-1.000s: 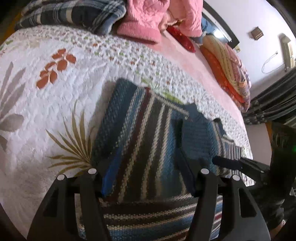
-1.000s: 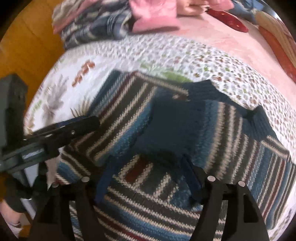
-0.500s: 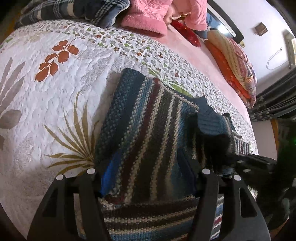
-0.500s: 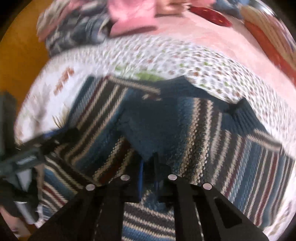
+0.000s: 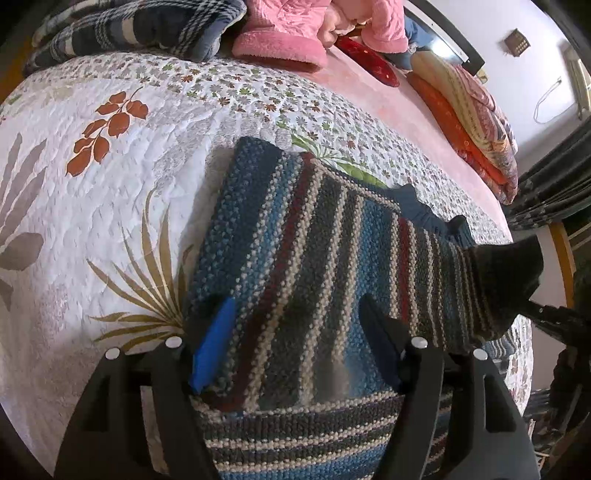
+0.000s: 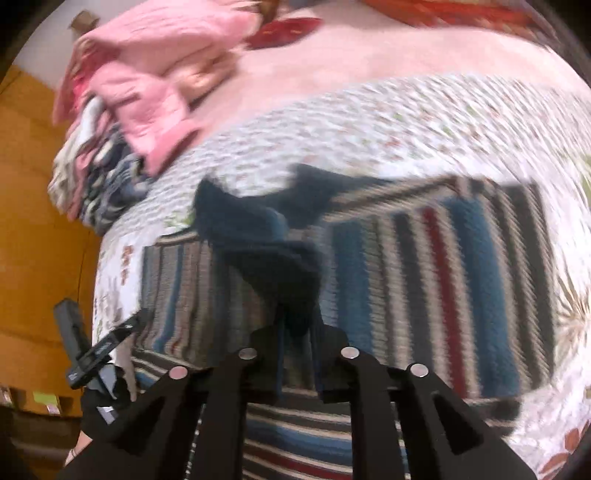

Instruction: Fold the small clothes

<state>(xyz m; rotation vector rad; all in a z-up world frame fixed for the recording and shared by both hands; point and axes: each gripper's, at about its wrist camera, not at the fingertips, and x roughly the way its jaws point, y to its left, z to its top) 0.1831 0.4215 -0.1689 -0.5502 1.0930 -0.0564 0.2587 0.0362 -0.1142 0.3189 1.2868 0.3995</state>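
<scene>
My left gripper (image 5: 299,339) hangs low over the striped sweater (image 5: 314,251), fingers spread wide apart, the blue pad of one finger (image 5: 212,345) just above the knit and nothing between them but stripes. The sweater lies flat on the floral quilt (image 5: 110,206), its body running away from me toward the dark blue collar (image 5: 421,212) at its far edge.

On the sweater's right side, my right gripper (image 6: 297,332) has its fingers pinched together on the dark cuff (image 6: 284,273) of a sleeve. From the left wrist view, that sleeve (image 5: 480,288) is lifted off the sweater's body and stretched out toward the right, its dark end (image 5: 506,273) up in the air. The right wrist view is blurred, so fine detail of the grip is hard to read, but the cuff sits squarely between the two fingers.

Beyond the sweater, at the far end of the quilt, there's a plaid blanket (image 5: 140,29) and a heap of pink clothes (image 5: 295,40). Stacked folded bedding (image 5: 469,122) sits off to the far right of the sweater.
</scene>
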